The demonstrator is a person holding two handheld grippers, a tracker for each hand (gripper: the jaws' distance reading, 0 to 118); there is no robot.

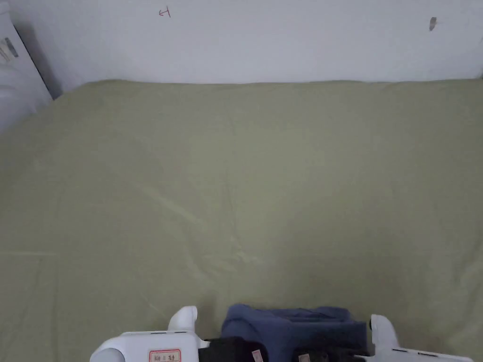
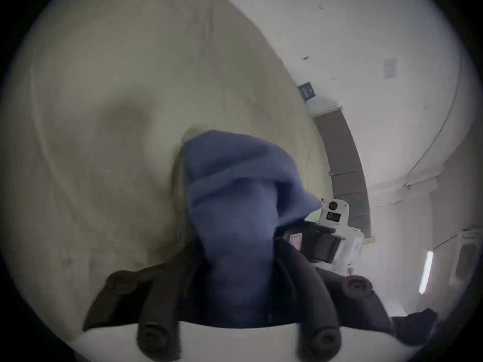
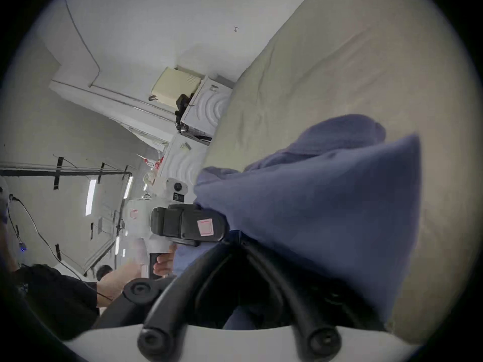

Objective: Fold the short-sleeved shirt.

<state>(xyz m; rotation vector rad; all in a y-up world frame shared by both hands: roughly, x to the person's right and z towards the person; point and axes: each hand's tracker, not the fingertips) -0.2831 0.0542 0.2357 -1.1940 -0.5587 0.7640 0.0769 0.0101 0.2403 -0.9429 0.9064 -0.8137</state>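
Observation:
The blue short-sleeved shirt is bunched up at the near edge of the green sheet, held between both grippers. My left gripper is at its left side, my right gripper at its right. In the left gripper view, the left gripper is shut on a thick roll of the shirt, which rises from between the jaws. In the right gripper view, the right gripper is shut on a fold of the shirt, which drapes over its right jaw. The grippers are close together.
The green bed sheet stretches wide and flat to the white wall. A white object stands at the far left corner. In the right gripper view, white boxes line the bed's side and a hand holds the left gripper.

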